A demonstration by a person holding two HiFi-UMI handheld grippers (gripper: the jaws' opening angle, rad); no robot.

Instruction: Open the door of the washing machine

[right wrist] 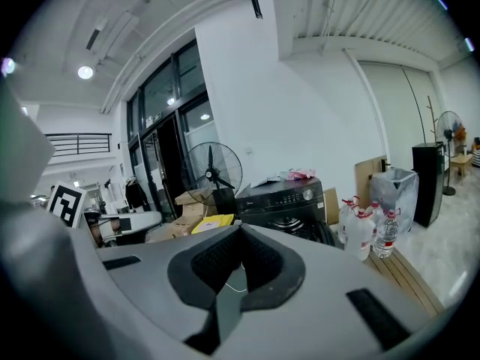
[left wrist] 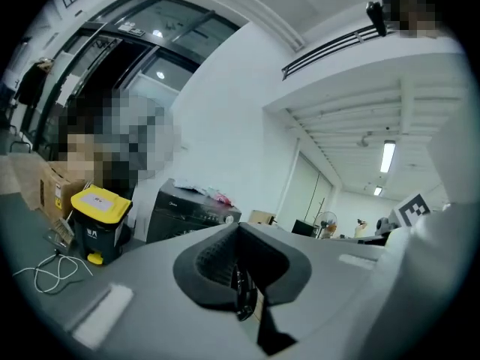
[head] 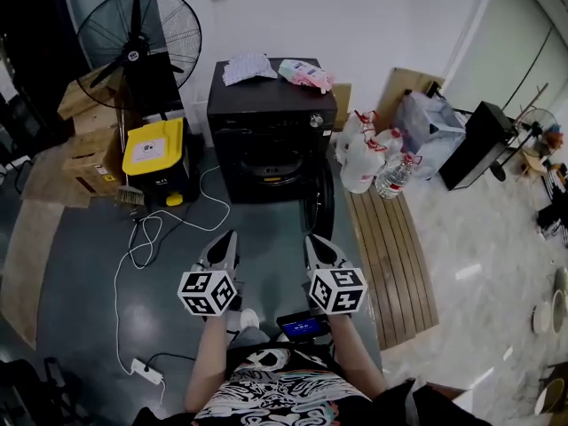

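The black washing machine [head: 271, 118] stands against the back wall, with cloths on its top. Its round door [head: 321, 204] hangs swung out to the right of the drum opening, edge-on to me. Both grippers are held side by side near the person's body, well short of the machine. My left gripper [head: 229, 238] is shut with nothing in it, and so is my right gripper [head: 315, 242]. The left gripper view shows the closed left gripper [left wrist: 238, 235] with the machine [left wrist: 187, 212] beyond. The right gripper view has the closed right gripper [right wrist: 241, 235] below the machine [right wrist: 289, 197].
A standing fan [head: 138, 38], cardboard boxes [head: 89, 149] and a yellow-lidded bin [head: 158, 153] are left of the machine. A white cable [head: 151, 238] runs over the floor to a power strip [head: 146, 371]. Water bottles [head: 368, 158] and a slatted wooden board [head: 390, 256] lie to the right.
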